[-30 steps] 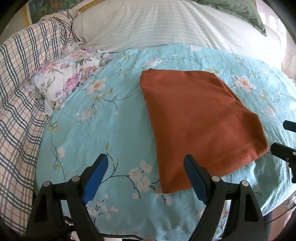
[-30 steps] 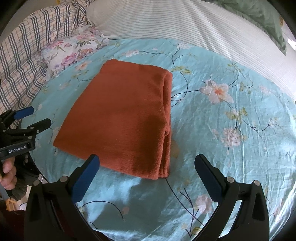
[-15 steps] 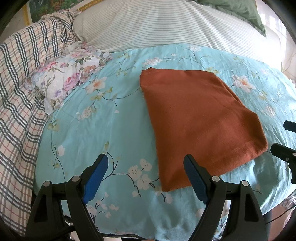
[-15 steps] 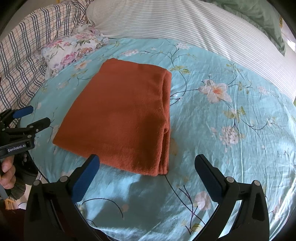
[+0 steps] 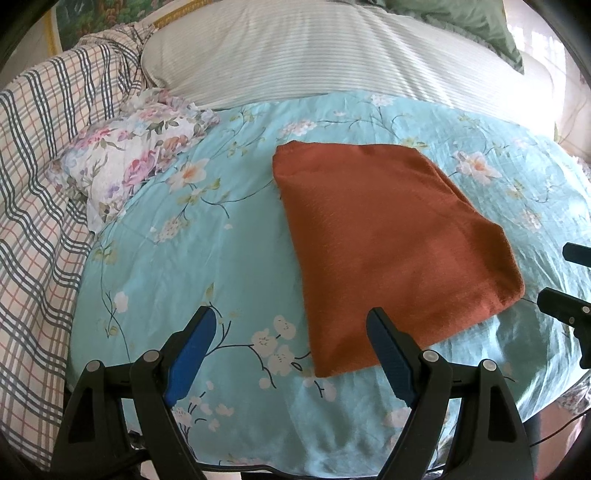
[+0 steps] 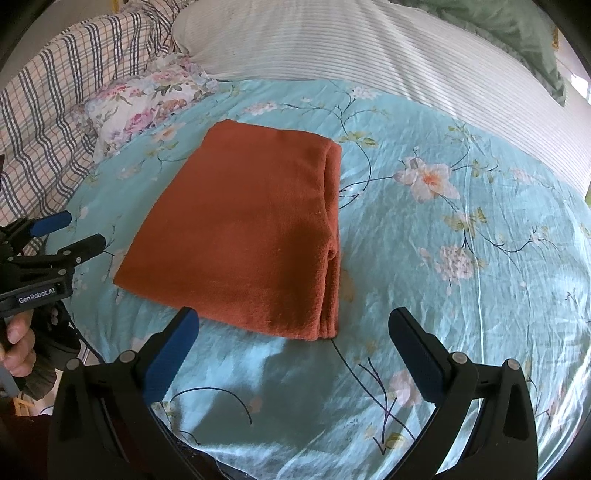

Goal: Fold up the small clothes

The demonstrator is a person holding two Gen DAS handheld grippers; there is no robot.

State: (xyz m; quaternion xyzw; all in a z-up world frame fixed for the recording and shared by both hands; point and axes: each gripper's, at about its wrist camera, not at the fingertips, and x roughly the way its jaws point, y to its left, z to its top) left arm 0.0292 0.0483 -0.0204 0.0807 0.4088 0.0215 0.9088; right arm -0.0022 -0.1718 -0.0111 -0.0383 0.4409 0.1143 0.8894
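Note:
A rust-orange cloth point(image 5: 384, 236) lies folded into a flat rectangle on the turquoise floral sheet point(image 5: 192, 258). It also shows in the right wrist view point(image 6: 251, 236), with stacked folded edges along its right side. My left gripper point(image 5: 290, 341) is open and empty, near the cloth's near left corner, above the sheet. My right gripper point(image 6: 291, 341) is open and empty, just short of the cloth's near edge. The left gripper also shows at the left edge of the right wrist view point(image 6: 62, 232), and the right gripper at the right edge of the left wrist view point(image 5: 569, 277).
A floral pillow point(image 5: 125, 166) lies at the back left beside a plaid blanket point(image 5: 40, 184). A white striped duvet point(image 5: 332, 51) and a green pillow point(image 5: 461, 26) lie behind the sheet. The bed's front edge runs just under the grippers.
Both grippers have drawn back slightly from the cloth, which sits a little farther off in both views. The cloth itself has not moved. Both stay open.

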